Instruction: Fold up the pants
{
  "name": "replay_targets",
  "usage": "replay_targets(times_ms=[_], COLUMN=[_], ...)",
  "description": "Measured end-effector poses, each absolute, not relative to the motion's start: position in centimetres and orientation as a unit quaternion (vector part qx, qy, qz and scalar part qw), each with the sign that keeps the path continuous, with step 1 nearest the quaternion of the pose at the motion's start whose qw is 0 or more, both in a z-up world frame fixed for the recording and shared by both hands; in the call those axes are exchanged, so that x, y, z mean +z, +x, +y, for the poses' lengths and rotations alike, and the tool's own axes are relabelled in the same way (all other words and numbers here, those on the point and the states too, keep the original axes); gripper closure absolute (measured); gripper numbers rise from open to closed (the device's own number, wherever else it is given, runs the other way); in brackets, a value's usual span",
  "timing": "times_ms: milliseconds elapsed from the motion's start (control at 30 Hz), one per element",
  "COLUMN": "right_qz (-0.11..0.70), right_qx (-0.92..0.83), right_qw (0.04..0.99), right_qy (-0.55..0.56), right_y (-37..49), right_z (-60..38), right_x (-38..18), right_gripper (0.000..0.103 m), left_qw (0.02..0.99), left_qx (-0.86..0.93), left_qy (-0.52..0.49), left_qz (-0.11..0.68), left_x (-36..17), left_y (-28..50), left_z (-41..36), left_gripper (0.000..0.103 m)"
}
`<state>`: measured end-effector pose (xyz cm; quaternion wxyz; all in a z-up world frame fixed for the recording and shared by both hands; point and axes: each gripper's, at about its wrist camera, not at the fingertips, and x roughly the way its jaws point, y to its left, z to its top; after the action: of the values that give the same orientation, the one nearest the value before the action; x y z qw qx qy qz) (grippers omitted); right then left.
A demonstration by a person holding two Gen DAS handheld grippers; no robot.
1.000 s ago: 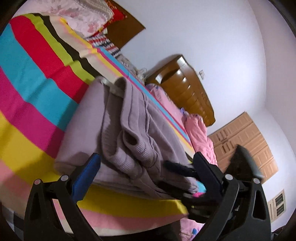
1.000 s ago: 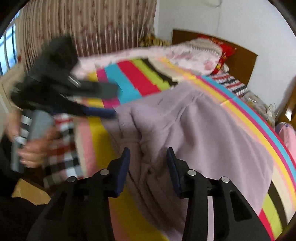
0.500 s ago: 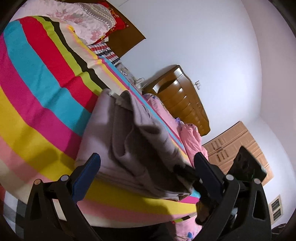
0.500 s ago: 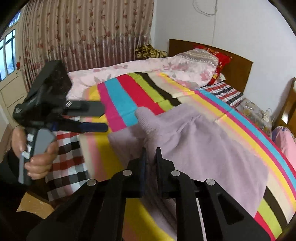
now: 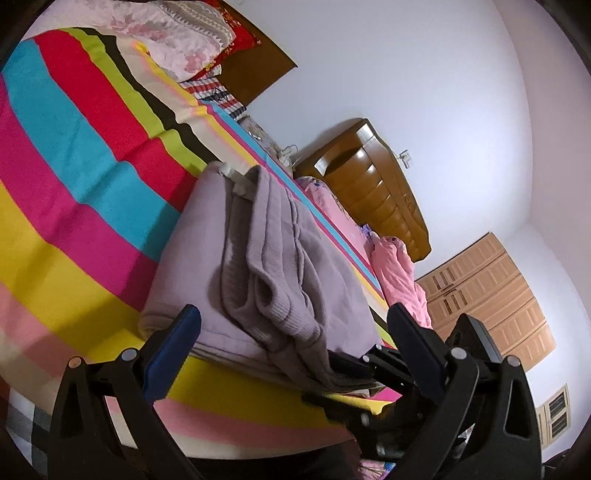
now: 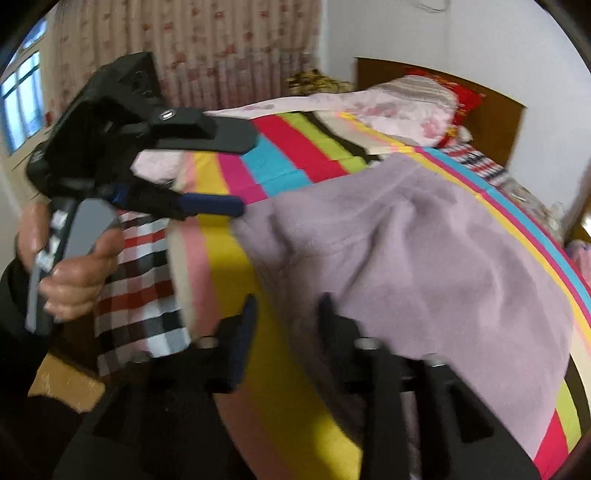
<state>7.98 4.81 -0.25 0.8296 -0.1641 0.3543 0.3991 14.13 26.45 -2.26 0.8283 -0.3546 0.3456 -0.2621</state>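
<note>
The lilac pants (image 5: 280, 280) lie folded on the striped bedspread (image 5: 74, 155), with the ribbed cuffs on top near the front edge. My left gripper (image 5: 295, 332) is open and empty just in front of the pants. My right gripper (image 6: 288, 314) is open at the pants' (image 6: 424, 251) near edge; the view is blurred. The right gripper also shows in the left wrist view (image 5: 354, 373), low beside the pants. The left gripper shows in the right wrist view (image 6: 240, 173), held in a hand, jaws apart.
Pillows and a quilt (image 5: 177, 33) lie at the brown headboard (image 5: 258, 70). A wooden cabinet (image 5: 373, 184) and pink bedding (image 5: 399, 273) are beyond the bed. A checked sheet (image 6: 140, 288) hangs at the bed's near edge. Curtains (image 6: 221, 48) cover the far wall.
My right gripper was shut on the pants' cuff half a second ago; now it is open and lower. The pants have settled flat. My left gripper stayed open and shifted slightly.
</note>
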Motion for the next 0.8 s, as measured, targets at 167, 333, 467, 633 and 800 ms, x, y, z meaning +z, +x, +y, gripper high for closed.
replay_targets(times_ms=[167, 333, 467, 633, 800], right_qz=[0.34, 0.322, 0.294, 0.29, 0.283], right_qx=[0.394, 0.371, 0.363, 0.38, 0.386], right_qw=[0.828, 0.833, 0.831, 0.857, 0.864], right_qy=[-0.211, -0.257, -0.301, -0.192, -0.158], right_y=[7.0, 7.1, 6.5, 7.6, 8.5], right_z=[5.8, 5.9, 5.9, 3.1, 2.0], right_x=[-0.9, -1.4, -1.4, 1.2, 2.5], right_gripper=[0.042, 0.068, 0.083, 0.087, 0.087], left_qw=[0.832, 0.832, 0.83, 0.814, 0.767], left_qx=[-0.256, -0.256, -0.262, -0.287, -0.336], left_qy=[-0.352, -0.353, -0.352, -0.361, -0.386], left_qz=[0.343, 0.344, 0.344, 0.354, 0.388], left_x=[-2.2, -2.2, -1.9, -1.6, -1.8], left_y=[13.6, 13.3, 13.3, 14.2, 17.7], left_z=[27.2, 27.4, 27.2, 26.5, 24.5], left_gripper=[0.002, 0.002, 0.002, 0.002, 0.002])
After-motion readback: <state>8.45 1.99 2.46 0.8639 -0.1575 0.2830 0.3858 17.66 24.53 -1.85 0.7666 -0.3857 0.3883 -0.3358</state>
